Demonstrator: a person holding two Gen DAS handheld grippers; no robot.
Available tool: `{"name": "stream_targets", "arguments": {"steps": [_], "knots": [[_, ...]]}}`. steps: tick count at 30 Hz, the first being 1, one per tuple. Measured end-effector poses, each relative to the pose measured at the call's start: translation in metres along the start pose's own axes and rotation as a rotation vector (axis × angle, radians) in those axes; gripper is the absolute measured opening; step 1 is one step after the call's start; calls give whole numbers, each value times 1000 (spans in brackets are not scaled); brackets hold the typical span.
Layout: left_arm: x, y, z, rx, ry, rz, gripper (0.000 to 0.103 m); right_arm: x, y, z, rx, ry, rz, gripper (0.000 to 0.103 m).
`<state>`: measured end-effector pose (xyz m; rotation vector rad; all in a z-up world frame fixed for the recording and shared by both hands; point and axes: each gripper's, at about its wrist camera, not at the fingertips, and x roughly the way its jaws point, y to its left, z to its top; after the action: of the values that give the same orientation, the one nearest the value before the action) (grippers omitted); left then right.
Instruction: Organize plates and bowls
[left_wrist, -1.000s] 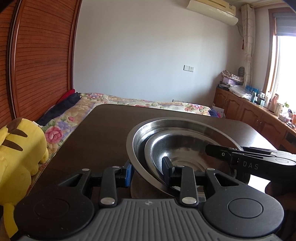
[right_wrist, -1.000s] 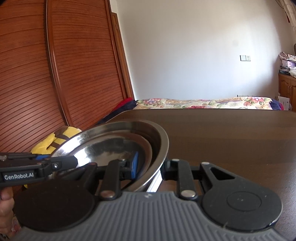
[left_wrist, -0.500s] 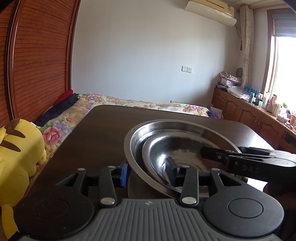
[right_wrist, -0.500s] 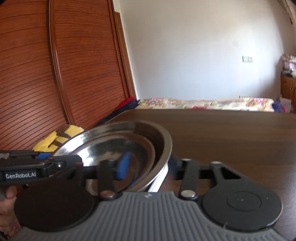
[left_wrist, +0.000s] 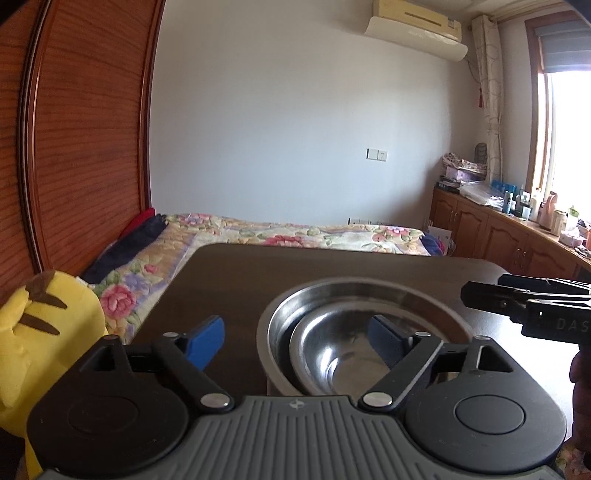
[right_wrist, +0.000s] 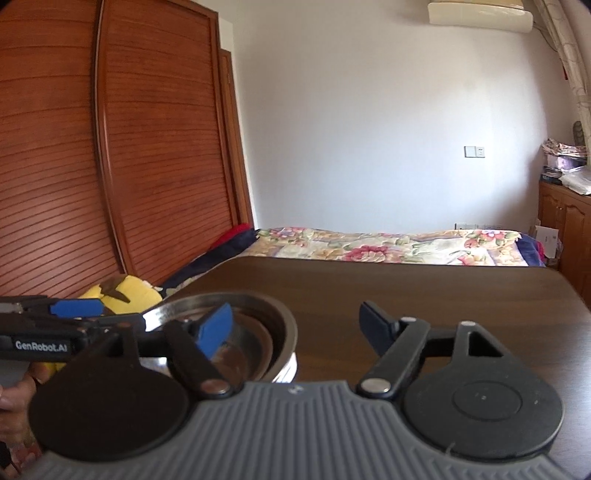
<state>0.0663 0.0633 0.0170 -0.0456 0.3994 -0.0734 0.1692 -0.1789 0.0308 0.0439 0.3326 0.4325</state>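
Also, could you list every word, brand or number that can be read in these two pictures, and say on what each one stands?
"GenRobot.AI": white letters on the side of the black left gripper, seen from the right wrist view.
"DAS": faint raised letters on the side of the black right gripper, cut by the picture edge, so possibly incomplete.
The bottles on the brown wooden cabinet by the window: labels too small to read.

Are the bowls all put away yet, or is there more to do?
Done: the small bowl sits nested inside the big bowl on the table. In hand: nothing; the left tongs and right tongs are open. Left: nothing else to sort shows here.
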Motion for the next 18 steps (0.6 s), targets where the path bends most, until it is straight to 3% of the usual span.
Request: {"name": "stream_targets", "arguments": {"steps": [6, 7, 11, 18], "knots": [[-10, -9, 12, 22, -51, -14, 103, -12, -5, 5, -12, -20, -34, 88], [-10, -9, 13, 25, -57, -16, 103, -13, -7, 6, -12, -23, -37, 94], [-11, -16, 16, 36, -61, -16, 103, -17, -9, 7, -25, -36, -55, 102], [-17, -25, 21, 44, -74, -21, 103, -20, -10, 8, -34, -45, -72, 103]]}}
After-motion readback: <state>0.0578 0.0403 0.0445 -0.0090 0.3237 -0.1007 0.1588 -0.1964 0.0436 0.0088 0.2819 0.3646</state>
